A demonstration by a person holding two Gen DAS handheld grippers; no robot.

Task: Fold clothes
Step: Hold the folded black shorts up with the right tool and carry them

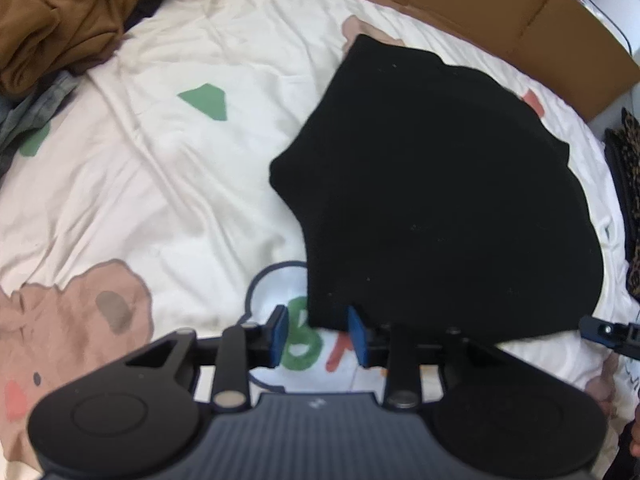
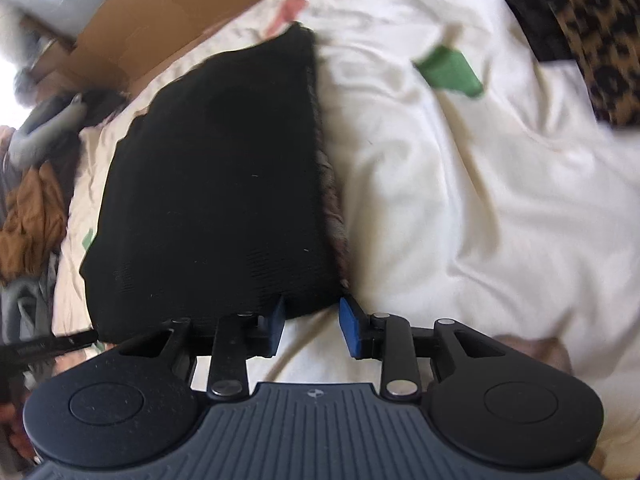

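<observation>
On the bed, a black garment lies folded into a compact slab over the cream printed sheet, flat and squared so that another fold or a lift can start from its near edge. At that edge the left hand-held gripper straddles one corner, its blue pads parted with the cloth between them but not pinched, so nothing is held. At the opposite near corner the right hand-held gripper stands the same way, jaws apart around the hem, which appears to brush the left pad, though blur makes that uncertain. Working both corners at once keeps the slab from skewing. Along the garment's right side a mottled lining edge shows. Unfolded clothes, a brown heap among them, wait well apart at the far corner, while a leopard-print piece sits off to the other side
</observation>
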